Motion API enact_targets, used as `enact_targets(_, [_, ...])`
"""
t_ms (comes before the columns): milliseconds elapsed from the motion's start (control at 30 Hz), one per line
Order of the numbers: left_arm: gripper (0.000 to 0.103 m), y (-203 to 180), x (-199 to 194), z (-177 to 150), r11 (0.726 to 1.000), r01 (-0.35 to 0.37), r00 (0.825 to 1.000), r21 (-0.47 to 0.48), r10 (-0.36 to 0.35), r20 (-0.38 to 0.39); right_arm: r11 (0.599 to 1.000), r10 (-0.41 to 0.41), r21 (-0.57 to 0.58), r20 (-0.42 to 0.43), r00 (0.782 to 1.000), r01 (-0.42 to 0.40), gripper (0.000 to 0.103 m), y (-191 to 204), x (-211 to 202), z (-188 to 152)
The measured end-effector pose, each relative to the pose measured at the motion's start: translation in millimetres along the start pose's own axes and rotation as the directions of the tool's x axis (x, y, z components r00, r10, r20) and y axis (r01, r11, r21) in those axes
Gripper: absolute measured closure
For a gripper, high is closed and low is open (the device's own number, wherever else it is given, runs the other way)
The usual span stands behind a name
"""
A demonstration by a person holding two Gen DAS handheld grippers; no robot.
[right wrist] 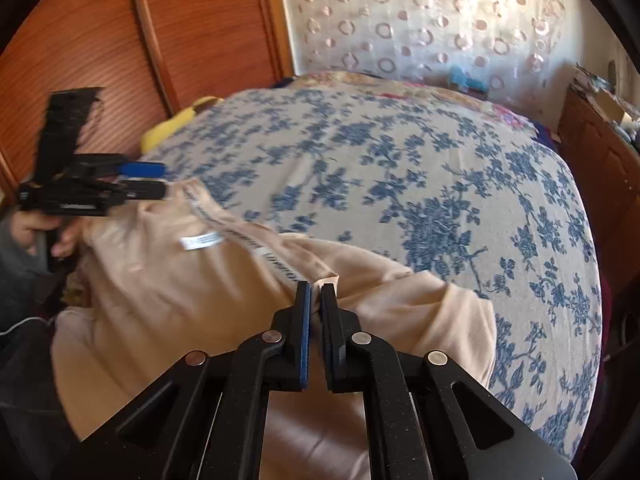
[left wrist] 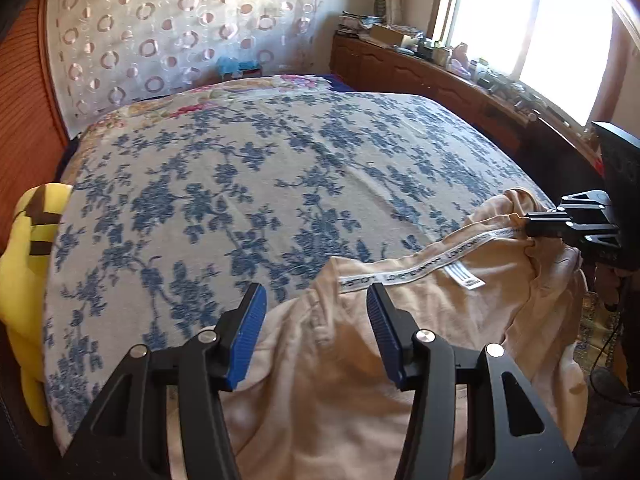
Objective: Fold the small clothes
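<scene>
A small peach garment with a white lettered waistband and a white label lies bunched at the near edge of the bed. My left gripper is open, its blue pads standing apart over the garment's left end without pressing on it. At the right of this view, my right gripper pinches the waistband's far end. In the right wrist view, the right gripper is shut on a fold of the garment at the waistband. The left gripper is blurred at the cloth's other end.
The bed has a beige cover with blue flowers. A yellow plush toy sits at its left edge beside a wooden wardrobe. A cluttered wooden sideboard runs under the window. A hand holds the left gripper.
</scene>
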State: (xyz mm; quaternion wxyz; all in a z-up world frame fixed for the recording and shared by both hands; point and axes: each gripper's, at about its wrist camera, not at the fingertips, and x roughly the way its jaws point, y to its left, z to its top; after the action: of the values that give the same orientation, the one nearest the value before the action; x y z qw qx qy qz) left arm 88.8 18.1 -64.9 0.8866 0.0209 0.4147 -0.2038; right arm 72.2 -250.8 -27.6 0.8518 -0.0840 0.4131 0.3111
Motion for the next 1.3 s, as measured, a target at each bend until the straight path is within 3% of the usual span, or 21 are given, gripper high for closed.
enact_targets(67, [0.052, -3.9, 4.1, 0.4, 1.0, 0.021, 1.0, 0.009, -0.02, -0.006, 1.0, -0.015, -0.018, 0.006, 1.0, 0.015, 0.101, 7.1, -8.2, -3.2])
enact_targets(267, [0.089, -16.0, 8.4, -2.2, 0.999, 0.003, 1.0, 0.052, -0.003, -0.005, 0.999, 0.025, -0.023, 0.007, 1.0, -0.025, 0.101, 18.8, -20.8, -16.6])
enact_targets(367, [0.096, -21.9, -2.6, -5.8, 0.997, 0.008, 1.0, 0.076, -0.01, 0.026, 1.0, 0.029, -0.008, 0.018, 0.999, -0.029, 0.101, 17.4, -23.6, -18.6])
enact_targets(533, [0.098, -33.2, -32.2, -15.4, 0.993, 0.05, 0.996, 0.103, -0.057, 0.066, 1.0, 0.015, 0.014, 0.032, 0.999, -0.015, 0.101, 12.0, -27.7, -17.7])
enact_targets(733, [0.099, -47.9, -57.9, -43.9, 0.987, 0.106, 0.992, 0.118, -0.113, 0.054, 1.0, 0.028, 0.003, 0.022, 0.999, -0.028, 0.101, 17.1, -36.0, -25.7])
enact_targets(967, [0.095, -38.2, -47.7, -69.2, 0.992, 0.074, 0.997, 0.098, -0.073, -0.009, 1.0, -0.017, 0.016, -0.017, 1.0, 0.017, 0.1, 11.7, -32.5, -39.4])
enact_targets(1067, [0.09, -36.0, -50.0, -69.8, 0.994, 0.07, 0.998, 0.087, -0.07, -0.006, 0.999, -0.045, 0.018, -0.004, 0.999, 0.045, 0.086, 7.7, -36.4, -37.4])
enact_targets(1133, [0.087, -37.4, -53.6, -69.1, 0.994, 0.058, 0.998, 0.097, -0.059, 0.008, 0.998, -0.053, 0.03, 0.025, 0.998, 0.052, 0.067, 3.4, -44.2, -33.1])
enact_targets(1233, [0.086, -37.0, -54.9, -67.1, 0.994, 0.032, 0.999, 0.102, -0.033, 0.01, 0.995, -0.091, 0.035, 0.066, 0.994, 0.089, 0.052, -3.1, -56.0, -24.9])
enact_targets(1300, [0.086, -36.1, -56.5, -66.3, 0.994, 0.033, 0.999, 0.101, -0.034, 0.013, 0.992, -0.122, 0.04, 0.091, 0.988, 0.119, 0.049, -10.4, -62.0, -19.0])
